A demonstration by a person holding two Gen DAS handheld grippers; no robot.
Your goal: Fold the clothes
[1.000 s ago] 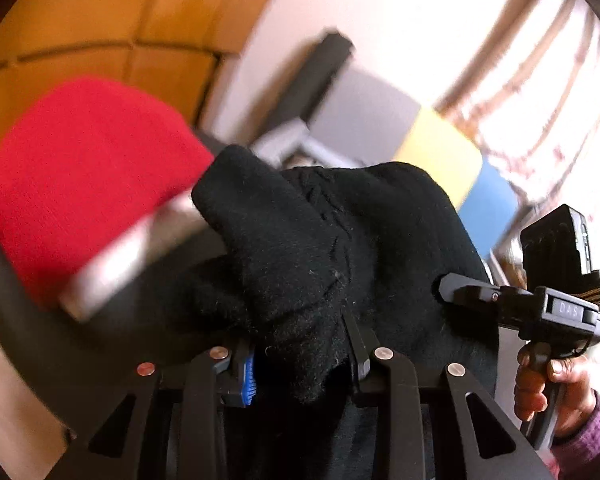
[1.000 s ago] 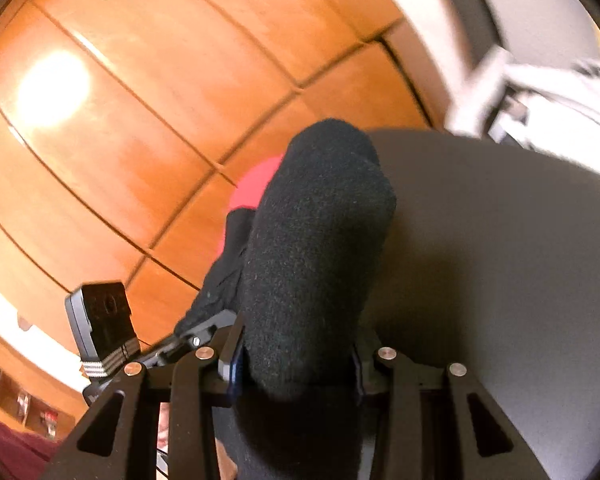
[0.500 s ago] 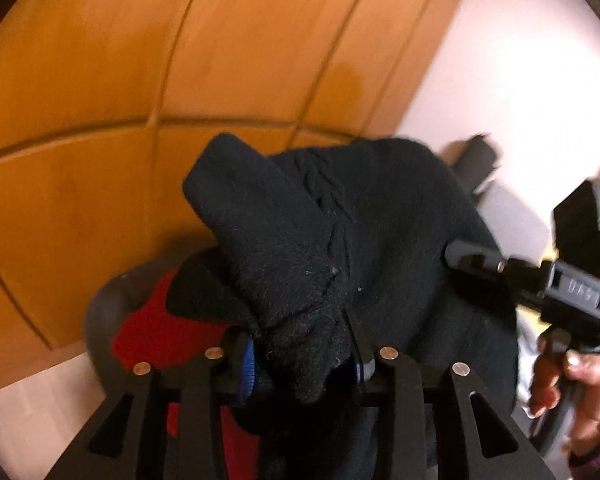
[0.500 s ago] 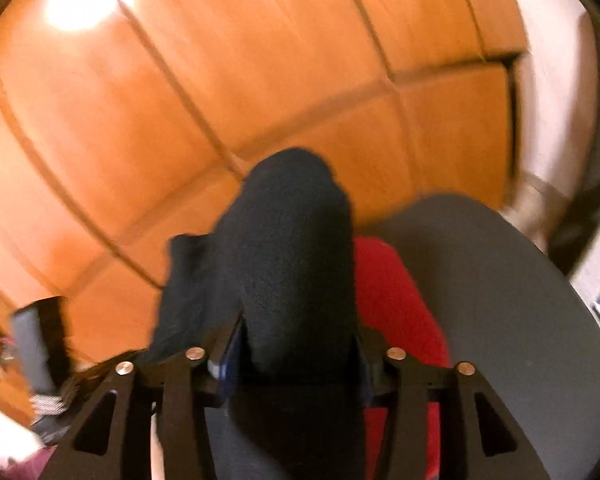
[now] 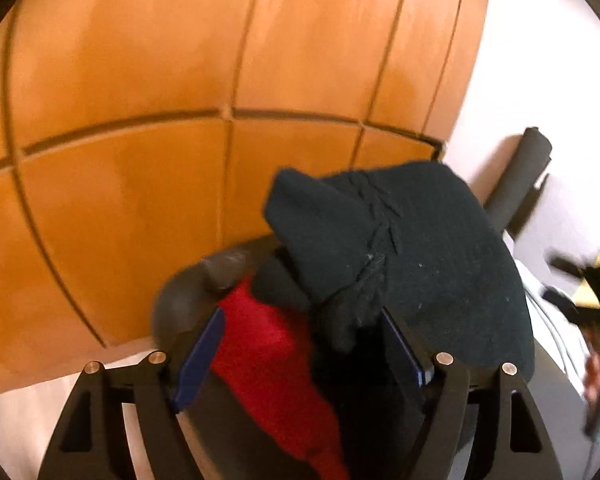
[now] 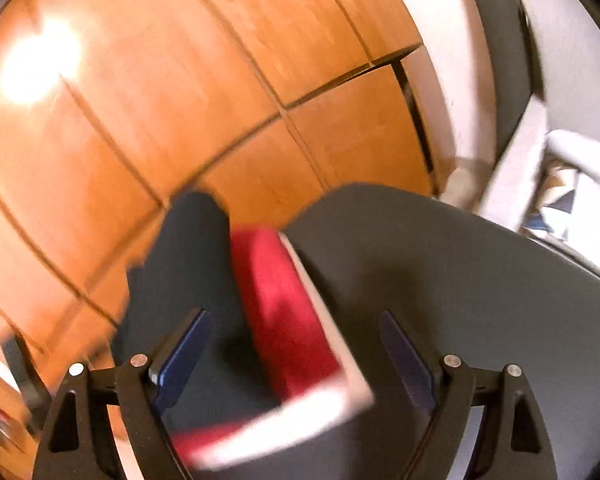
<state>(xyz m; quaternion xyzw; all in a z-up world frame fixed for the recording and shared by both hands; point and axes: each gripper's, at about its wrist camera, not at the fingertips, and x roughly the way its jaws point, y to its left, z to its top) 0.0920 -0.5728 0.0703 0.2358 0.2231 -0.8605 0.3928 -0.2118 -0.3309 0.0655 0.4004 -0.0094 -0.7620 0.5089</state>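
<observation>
On the grey seat (image 6: pixel 440 280), black sweater (image 5: pixel 400 256) between left tool (image 5: pixel 308 352) fingers.

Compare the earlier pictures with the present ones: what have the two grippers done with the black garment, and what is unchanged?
Both the left gripper and the right gripper have opened and let go of the black garment, which they clamped before. It now lies over the red garment on the grey chair seat. The wooden panelling behind is unchanged.

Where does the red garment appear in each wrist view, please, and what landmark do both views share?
Left wrist: the red garment sits low in the centre, between the open jaws, left of the black sweater.
Right wrist: it runs down the centre, between the open jaws, right of the sweater.
Shared landmark: the orange wooden panelling behind.
</observation>
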